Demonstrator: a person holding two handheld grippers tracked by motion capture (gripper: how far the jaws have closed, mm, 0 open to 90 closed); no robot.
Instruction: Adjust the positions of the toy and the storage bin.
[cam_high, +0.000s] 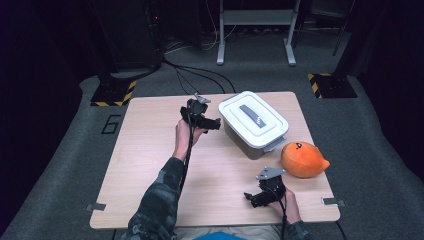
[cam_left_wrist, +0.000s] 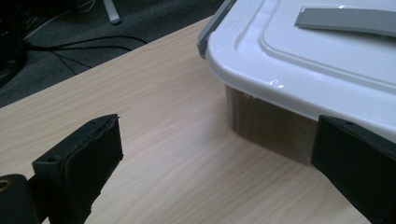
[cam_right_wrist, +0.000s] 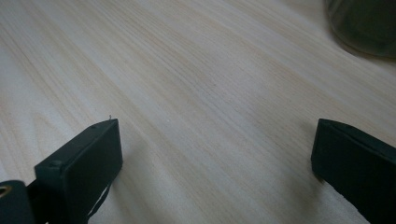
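From above we see our left gripper (cam_high: 214, 121) just left of the lidded box (cam_high: 254, 123), jaws spread wide; its own view adds the box's corner between them. Our right gripper (cam_high: 256, 197), jaws apart, hovers near the orange plush (cam_high: 302, 159).

Overhead light brightens the table (cam_high: 150, 165) against a dim room; glare streaks the lid (cam_left_wrist: 299, 60), close jaws blurred.

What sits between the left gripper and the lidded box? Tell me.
Nothing: in the left gripper view, bare table runs from the open left gripper to the lidded box.
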